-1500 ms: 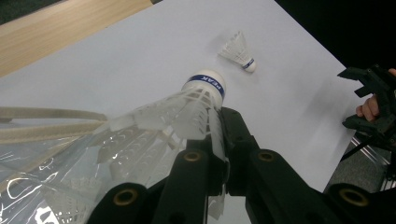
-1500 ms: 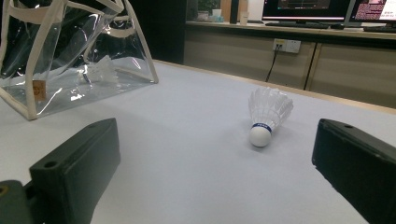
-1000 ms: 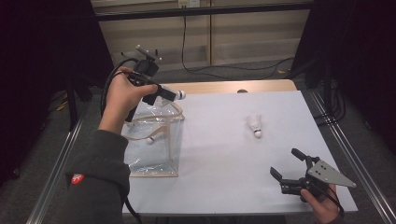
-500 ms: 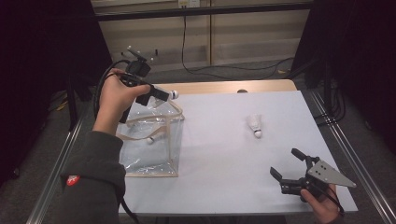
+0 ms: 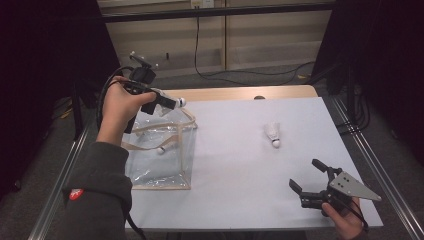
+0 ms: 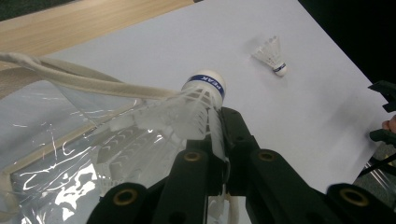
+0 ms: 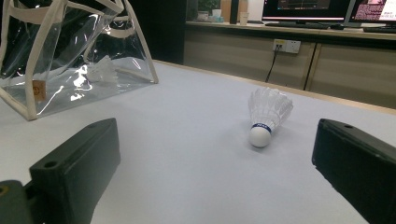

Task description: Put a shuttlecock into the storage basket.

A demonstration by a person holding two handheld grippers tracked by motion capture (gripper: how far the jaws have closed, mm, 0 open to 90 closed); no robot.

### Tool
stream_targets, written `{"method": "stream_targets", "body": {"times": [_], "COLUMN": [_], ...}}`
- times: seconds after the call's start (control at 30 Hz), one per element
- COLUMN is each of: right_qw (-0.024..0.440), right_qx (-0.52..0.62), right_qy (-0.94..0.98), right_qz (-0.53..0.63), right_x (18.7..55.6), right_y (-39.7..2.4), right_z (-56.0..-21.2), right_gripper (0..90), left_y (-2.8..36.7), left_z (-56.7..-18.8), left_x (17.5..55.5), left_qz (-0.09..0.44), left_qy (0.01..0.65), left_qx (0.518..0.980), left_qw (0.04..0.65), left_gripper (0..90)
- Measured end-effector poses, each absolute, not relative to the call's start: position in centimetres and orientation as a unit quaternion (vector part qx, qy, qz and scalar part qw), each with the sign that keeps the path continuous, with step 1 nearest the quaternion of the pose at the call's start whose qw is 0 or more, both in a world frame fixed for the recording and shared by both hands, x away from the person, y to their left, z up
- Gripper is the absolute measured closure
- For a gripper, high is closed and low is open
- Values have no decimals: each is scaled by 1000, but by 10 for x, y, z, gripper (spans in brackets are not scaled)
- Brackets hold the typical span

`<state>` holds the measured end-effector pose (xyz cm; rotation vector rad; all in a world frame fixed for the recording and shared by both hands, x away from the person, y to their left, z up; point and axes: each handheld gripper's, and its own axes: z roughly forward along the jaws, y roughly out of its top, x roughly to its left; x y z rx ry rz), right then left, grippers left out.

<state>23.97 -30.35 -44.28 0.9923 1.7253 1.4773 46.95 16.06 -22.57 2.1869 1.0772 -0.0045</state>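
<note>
Shuttlecock (image 6: 198, 105) first: at the left, my left tongs (image 5: 167, 103) are clamped tight on its feather skirt, the white cork nose with the blue band poking out past the tips, and I hold it in the air above the far rim of the clear bag (image 5: 160, 160). Over the last second that hand has drifted a little, up and toward the far-left corner of the bag, with the grip unchanged and the shuttlecock kept between the jaws. In the left gripper view the bag's cloth-edged mouth lies just below and beside the feathers, so I judge I am lining up to lower this one in, not yet letting go. One shuttlecock (image 5: 161, 150) already lies inside the bag, near its middle; it also shows through the clear wall in the right gripper view. Moving right, a third shuttlecock (image 5: 272, 134) lies on its side on the white tabletop (image 5: 240, 200), well apart from the bag, cork end pointing toward me. At the far right my right tongs (image 5: 310, 177) wait low at the near edge, jaws spread wide and holding nothing, aimed at that loose shuttlecock; they have not stirred. So the drop into the bag comes first, and the loose one is probably next for the right hand.
</note>
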Motion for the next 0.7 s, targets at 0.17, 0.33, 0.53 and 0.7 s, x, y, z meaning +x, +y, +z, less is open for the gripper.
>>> {"method": "stream_targets", "body": {"times": [0.17,0.33,0.53,0.7], "right_qw": [326,326,326,326], "right_qx": [379,378,378,378], "right_qy": [657,658,658,658], "right_qz": [564,564,564,564], "right_x": [240,240,240,240], "right_y": [-304,-304,-304,-304], "right_z": [-443,-443,-443,-443], "right_gripper": [10,10,10,10], "left_y": [165,169,173,177], "left_z": [-227,-228,-227,-228], "left_x": [470,470,469,469], "left_qz": [1,3,7,10], "left_qy": [418,420,425,430], "left_qx": [842,840,836,835], "left_qw": [342,342,348,344], "left_gripper": [885,884,883,884]}}
